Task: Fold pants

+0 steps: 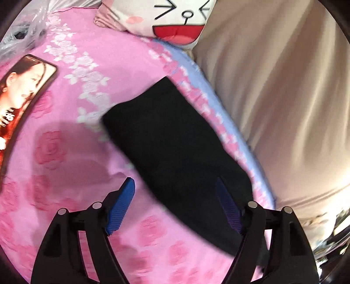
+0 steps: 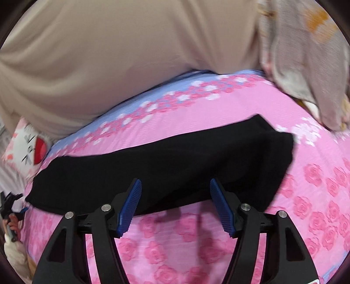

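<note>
The black pants (image 1: 175, 142) lie folded into a long flat strip on the pink rose-patterned bedsheet (image 1: 91, 91). My left gripper (image 1: 175, 182) is open and empty above the near end of the strip, its right blue pad (image 1: 227, 207) over the cloth and its left pad (image 1: 122, 203) over the sheet. In the right wrist view the pants (image 2: 166, 163) stretch across the sheet (image 2: 295, 218) from left to right. My right gripper (image 2: 175, 183) is open and empty, hovering over the strip's near long edge.
A cat-face cushion (image 1: 181, 17) sits at the head of the bed. A phone (image 1: 21, 94) with a lit screen lies at the left. A beige curtain (image 1: 284, 87) hangs along the far bed edge. A grey patterned blanket (image 2: 306, 61) lies at right.
</note>
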`<state>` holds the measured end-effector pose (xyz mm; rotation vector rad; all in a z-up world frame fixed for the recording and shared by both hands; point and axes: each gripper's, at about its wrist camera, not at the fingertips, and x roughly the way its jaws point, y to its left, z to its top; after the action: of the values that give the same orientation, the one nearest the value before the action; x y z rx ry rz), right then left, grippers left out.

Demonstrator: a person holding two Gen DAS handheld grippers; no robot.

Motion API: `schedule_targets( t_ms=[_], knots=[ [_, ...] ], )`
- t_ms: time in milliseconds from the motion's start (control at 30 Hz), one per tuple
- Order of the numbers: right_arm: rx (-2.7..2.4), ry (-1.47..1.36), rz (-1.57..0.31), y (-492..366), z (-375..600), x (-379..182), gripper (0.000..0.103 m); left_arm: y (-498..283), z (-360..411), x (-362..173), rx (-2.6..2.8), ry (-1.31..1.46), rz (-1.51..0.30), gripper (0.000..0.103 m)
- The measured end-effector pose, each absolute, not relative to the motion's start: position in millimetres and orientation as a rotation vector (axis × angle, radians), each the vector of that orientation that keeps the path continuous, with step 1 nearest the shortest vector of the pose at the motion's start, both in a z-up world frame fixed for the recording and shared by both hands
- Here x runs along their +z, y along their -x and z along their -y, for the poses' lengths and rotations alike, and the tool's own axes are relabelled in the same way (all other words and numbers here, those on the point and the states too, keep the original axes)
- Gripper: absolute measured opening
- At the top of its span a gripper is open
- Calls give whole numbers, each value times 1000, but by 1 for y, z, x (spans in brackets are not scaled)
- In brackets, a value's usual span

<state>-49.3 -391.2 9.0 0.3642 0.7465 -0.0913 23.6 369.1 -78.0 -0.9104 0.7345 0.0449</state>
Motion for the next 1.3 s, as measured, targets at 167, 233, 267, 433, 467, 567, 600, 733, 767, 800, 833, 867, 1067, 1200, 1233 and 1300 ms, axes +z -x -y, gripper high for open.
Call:
schedule_targets(
  t_ms=[167, 233, 267, 433, 467, 567, 600, 733, 767, 800, 833, 867, 1067, 1200, 1233, 1300],
  knots=[
    [-172, -501, -720, 69, 439, 9, 64, -31, -308, -45, 108, 742, -649, 92],
    [-199, -507, -723, 69, 451, 9, 64, -27, -284, -37, 121, 669, -621, 94],
    [-216, -507, -721, 67, 458, 10, 64, -27, -262, -33, 132, 615, -609, 94],
    [-193, -711, -760, 66, 484, -1, 75, -34, -189, -50, 76, 510, -682, 97],
    [-149, -781, -766, 68, 486, -7, 75, -32, -181, -55, 58, 512, -701, 97],
    [-149, -862, -795, 59, 490, -23, 65, -29, -157, -70, 40, 471, -730, 97],
    [-157, -825, -791, 52, 491, -22, 16, -29, -151, -72, 42, 452, -733, 97],
    [-63, -678, -677, 25, 479, 26, 7, -35, -133, -78, 73, 341, -702, 97],
    [4, -595, -572, 29, 470, 57, 7, -33, -128, -81, 67, 319, -689, 97],
    [36, -523, -500, 34, 463, 75, 7, -30, -128, -84, 73, 309, -683, 97],
    [55, -441, -438, 40, 457, 89, 14, -26, -127, -87, 77, 305, -679, 97],
    [28, -348, -425, 43, 455, 92, 23, -24, -127, -91, 71, 311, -681, 97],
    [-344, -274, -794, 70, 502, -8, 60, -25, -139, -94, 59, 373, -680, 97],
    [-253, -502, -688, 100, 514, -1, 60, -33, -140, -99, 59, 388, -712, 97],
    [-222, -528, -676, 98, 515, 3, 60, -34, -139, -100, 57, 384, -716, 97],
    [-188, -544, -676, 80, 516, 9, 60, -35, -136, -100, 53, 372, -716, 97]
  ],
)
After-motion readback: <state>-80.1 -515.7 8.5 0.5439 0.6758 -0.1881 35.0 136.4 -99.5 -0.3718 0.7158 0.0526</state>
